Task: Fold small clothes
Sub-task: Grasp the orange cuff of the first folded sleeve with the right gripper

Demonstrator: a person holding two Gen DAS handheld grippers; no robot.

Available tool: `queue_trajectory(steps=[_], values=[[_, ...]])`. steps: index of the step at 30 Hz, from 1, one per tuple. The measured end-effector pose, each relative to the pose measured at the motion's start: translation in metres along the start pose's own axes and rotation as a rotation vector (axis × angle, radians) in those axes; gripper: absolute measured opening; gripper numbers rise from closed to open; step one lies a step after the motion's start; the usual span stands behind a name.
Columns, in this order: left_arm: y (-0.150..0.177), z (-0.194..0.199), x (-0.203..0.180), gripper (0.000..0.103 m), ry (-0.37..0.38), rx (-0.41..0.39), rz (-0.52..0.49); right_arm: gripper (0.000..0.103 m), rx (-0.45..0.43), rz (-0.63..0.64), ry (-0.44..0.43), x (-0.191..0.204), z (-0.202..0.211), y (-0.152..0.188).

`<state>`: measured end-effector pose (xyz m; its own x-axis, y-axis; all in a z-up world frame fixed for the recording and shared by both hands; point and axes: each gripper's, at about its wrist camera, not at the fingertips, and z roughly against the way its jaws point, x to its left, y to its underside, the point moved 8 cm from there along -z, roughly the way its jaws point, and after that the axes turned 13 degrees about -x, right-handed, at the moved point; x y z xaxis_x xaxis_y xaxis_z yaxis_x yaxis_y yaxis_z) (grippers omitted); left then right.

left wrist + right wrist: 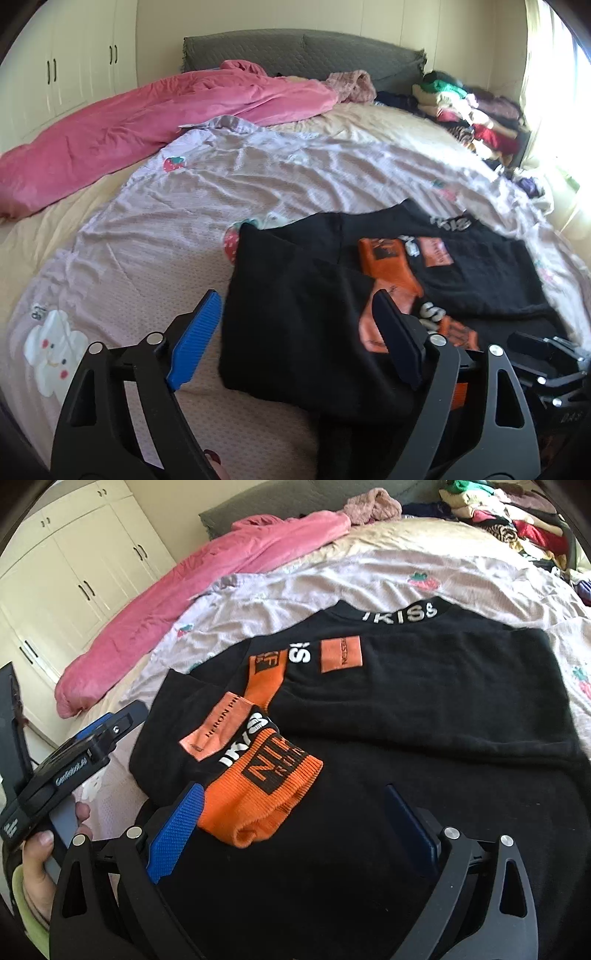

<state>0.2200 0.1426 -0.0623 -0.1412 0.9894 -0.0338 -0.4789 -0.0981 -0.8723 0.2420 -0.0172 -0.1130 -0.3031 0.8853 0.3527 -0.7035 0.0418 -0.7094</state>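
1. On the bed, over the lilac strawberry-print sheet [207,192]: black sweatshirt [295,314], partly folded, collar at the far side, hem at the near side.
2. Left sleeve laid across the chest; orange ribbed cuff [258,794] uppermost, near centre.
3. Left gripper [295,339]: jaws wide apart, nothing between the pads. Blue left pad [195,343] over bare sheet; right pad over the folded sleeve; contact with the fabric cannot be told.
4. Right gripper [295,834]: jaws wide apart, nothing clamped. Left pad just beside the orange cuff; right pad above plain black fabric.
5. Left folded edge of the sweatshirt straight, running near to far; near edge hidden behind the gripper frames.
6. Open sheet to the left of the sweatshirt and on its far side.
7. Pink quilt [122,125] well apart along the far left; heap of clothes [476,110] at the far right corner.
8. Hand [35,867] on the left gripper handle at lower left of the right wrist view.
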Motion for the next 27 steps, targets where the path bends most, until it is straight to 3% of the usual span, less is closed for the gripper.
queue_trajectory(steps=[4,7,11,16,17,27], values=[[0.003,-0.002,0.01,0.077,-0.007,0.012,0.027,0.085,0.034,-0.036,-0.01,0.0,-0.016,0.005],[0.0,-0.001,0.019,0.079,-0.015,0.005,0.054,0.069,0.048,-0.06,0.003,-0.002,-0.028,0.01],[-0.001,-0.001,0.028,0.079,-0.022,0.006,0.086,0.037,0.023,-0.073,0.0,-0.004,-0.031,0.006],[-0.003,0.0,0.033,0.079,-0.022,-0.001,0.108,0.025,0.001,-0.033,0.002,0.001,-0.029,0.003],[-0.003,0.001,0.033,0.079,-0.023,-0.002,0.11,0.015,-0.001,-0.036,-0.025,0.004,-0.028,0.003],[-0.007,0.004,0.045,0.079,-0.027,-0.021,0.154,0.01,-0.105,0.041,-0.087,0.028,0.002,-0.025]])
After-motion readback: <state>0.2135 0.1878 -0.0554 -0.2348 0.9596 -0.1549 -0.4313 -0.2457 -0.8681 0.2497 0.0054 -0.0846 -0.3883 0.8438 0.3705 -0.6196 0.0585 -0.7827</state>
